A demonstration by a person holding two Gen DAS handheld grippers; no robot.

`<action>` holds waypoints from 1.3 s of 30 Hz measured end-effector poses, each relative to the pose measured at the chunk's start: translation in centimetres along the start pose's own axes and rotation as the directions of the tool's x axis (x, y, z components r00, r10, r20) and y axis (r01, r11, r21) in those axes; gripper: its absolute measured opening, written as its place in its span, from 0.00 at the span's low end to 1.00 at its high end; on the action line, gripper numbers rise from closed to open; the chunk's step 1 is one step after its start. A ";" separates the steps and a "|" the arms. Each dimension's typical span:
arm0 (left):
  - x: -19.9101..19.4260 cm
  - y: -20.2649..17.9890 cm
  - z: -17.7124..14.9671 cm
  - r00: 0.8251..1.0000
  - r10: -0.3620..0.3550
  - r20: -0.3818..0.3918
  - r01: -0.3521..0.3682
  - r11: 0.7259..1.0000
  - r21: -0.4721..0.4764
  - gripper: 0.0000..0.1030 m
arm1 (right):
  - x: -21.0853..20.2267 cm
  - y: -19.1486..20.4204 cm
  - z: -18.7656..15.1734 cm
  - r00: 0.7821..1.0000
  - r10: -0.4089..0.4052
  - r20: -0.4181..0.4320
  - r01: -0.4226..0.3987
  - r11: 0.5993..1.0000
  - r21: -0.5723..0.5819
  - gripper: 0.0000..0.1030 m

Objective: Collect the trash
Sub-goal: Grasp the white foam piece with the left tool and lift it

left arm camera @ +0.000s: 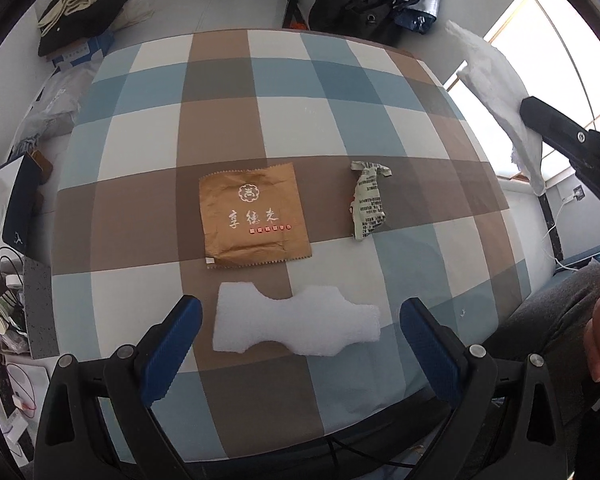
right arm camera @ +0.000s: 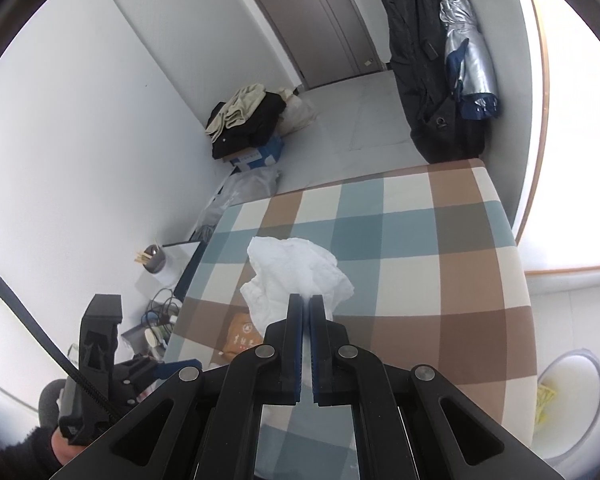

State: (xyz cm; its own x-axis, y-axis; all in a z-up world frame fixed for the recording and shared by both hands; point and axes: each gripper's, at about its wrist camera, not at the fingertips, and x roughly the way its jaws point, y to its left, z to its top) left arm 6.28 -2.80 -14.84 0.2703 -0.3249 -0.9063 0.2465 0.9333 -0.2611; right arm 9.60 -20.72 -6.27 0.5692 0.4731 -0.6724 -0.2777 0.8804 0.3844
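Three scraps (left arm camera: 296,326) (checked tablecloth (left arm camera: 236,104))

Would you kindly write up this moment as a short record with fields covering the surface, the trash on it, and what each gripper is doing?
surface: checked tablecloth in blue, brown and white
trash on cloth: brown wrapper; crumpled printed wrapper; white foam piece
left gripper: fingers open, either side of the white foam piece, not pressing on it
right gripper: shut on white tissue, held above the cloth
bin: white container beside the table, something yellow inside
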 end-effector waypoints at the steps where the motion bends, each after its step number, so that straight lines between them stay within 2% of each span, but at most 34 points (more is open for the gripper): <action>1: 0.4 -0.1 -0.1 1.000 0.005 -0.014 -0.005 1.000 0.007 0.95 | -0.1 0.0 0.0 1.000 -0.001 0.001 0.001 1.000 0.001 0.02; 8: 2.2 -1.2 -0.3 0.996 0.068 -0.058 -0.065 0.996 0.054 0.95 | -0.3 -0.3 -0.1 1.000 -0.007 0.005 0.007 1.000 0.012 0.03; 13: 2.4 -1.6 -0.2 0.992 0.115 -0.054 -0.111 0.991 0.079 0.95 | -0.3 -0.7 -0.1 1.000 -0.016 0.002 0.016 0.999 0.028 0.03; 18: 2.3 -1.4 -0.2 0.993 0.107 -0.044 -0.104 0.992 0.072 0.92 | -0.3 -0.6 -0.2 1.000 -0.022 -0.001 0.022 0.999 0.027 0.03; 21: 2.1 -1.2 -0.3 0.992 0.118 -0.039 -0.115 0.990 0.076 0.86 | -0.3 -0.6 -0.2 1.000 -0.022 -0.001 0.022 0.999 0.027 0.03; 25: 1.7 -0.7 -0.5 0.993 0.113 -0.035 -0.111 0.991 0.073 0.85 | -0.2 -0.6 -0.3 1.000 -0.025 -0.005 0.025 0.999 0.026 0.03; 30: 1.3 -0.6 -0.1 0.996 0.083 -0.016 -0.082 0.995 0.063 0.85 | 0.1 -0.7 -0.4 0.999 -0.030 -0.011 0.031 0.999 0.026 0.03; 39: -0.8 -0.3 0.3 0.998 0.018 0.060 -0.021 0.999 0.040 0.85 | 0.4 -1.0 -0.4 0.999 -0.038 -0.021 0.038 0.999 0.035 0.03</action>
State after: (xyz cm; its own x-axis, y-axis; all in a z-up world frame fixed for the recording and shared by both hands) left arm 6.25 -2.83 -13.93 0.3304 -0.3165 -0.8892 0.2778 0.9330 -0.2289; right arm 9.84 -21.37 -7.19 0.5629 0.4403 -0.6995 -0.2285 0.8962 0.3802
